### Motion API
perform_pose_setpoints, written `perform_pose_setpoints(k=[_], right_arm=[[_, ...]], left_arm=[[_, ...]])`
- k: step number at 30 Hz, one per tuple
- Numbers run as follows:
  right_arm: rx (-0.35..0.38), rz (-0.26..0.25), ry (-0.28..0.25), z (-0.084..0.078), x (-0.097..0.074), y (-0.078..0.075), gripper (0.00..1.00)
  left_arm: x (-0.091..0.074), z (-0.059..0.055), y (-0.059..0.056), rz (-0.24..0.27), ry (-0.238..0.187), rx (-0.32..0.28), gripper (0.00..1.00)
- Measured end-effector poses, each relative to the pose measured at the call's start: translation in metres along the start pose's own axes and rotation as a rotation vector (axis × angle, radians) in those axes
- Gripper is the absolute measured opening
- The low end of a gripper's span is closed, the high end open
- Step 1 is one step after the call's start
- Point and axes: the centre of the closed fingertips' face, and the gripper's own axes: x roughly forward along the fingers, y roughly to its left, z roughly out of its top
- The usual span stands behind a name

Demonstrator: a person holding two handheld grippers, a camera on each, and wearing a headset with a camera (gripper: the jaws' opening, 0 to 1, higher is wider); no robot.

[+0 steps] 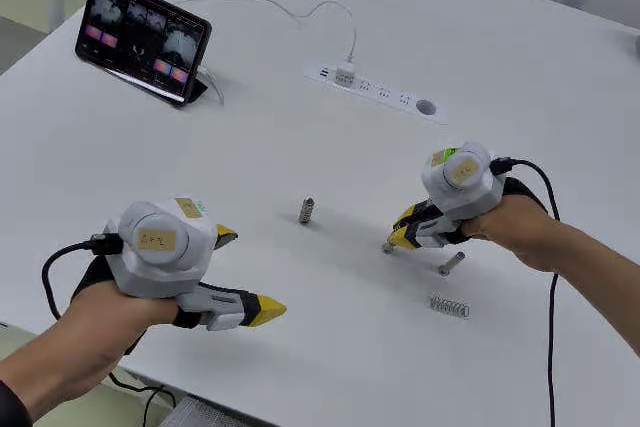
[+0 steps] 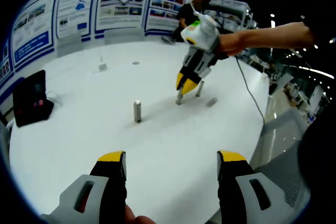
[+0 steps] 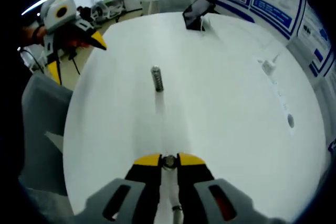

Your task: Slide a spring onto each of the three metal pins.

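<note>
An upright metal pin with a spring on it [image 1: 306, 210] [image 2: 137, 111] [image 3: 157, 78] stands mid-table. My right gripper [image 1: 403, 235] [image 3: 169, 160] is shut on a second metal pin [image 1: 388, 247] [image 3: 169, 162], whose end touches the table. In the left gripper view that right gripper [image 2: 188, 81] slants down onto the held pin [image 2: 180, 98]. A third pin [image 1: 450, 264] [image 2: 199, 88] lies just right of it. A loose spring [image 1: 449, 306] [image 2: 211, 102] lies nearer the front edge. My left gripper [image 1: 247, 272] [image 2: 171, 157] [image 3: 79, 30] is open and holds nothing, at the front left.
A tablet [image 1: 140, 37] [image 2: 30, 100] stands propped at the back left. A white power strip [image 1: 375, 89] with a plug and cable lies at the back middle. The table's front edge [image 1: 300, 412] runs close under the left gripper. A person stands beyond the table [image 2: 191, 9].
</note>
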Motion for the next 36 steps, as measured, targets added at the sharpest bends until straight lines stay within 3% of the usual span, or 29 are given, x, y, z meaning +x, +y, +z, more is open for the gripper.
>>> perform_pose_setpoints(k=[17, 29, 36], right_arm=[[0.025, 0.011, 0.041, -0.013, 0.016, 0.004, 0.17], [0.040, -0.027, 0.042, -0.017, -0.001, 0.008, 0.34], [0.065, -0.070, 0.004, -0.017, -0.011, 0.012, 0.44]], left_arm=[[-0.002, -0.003, 0.002, 0.008, 0.001, -0.007, 0.71], [0.001, 0.003, -0.001, -0.007, -0.012, 0.002, 0.71], [0.002, 0.005, -0.006, -0.020, -0.009, 0.021, 0.72]])
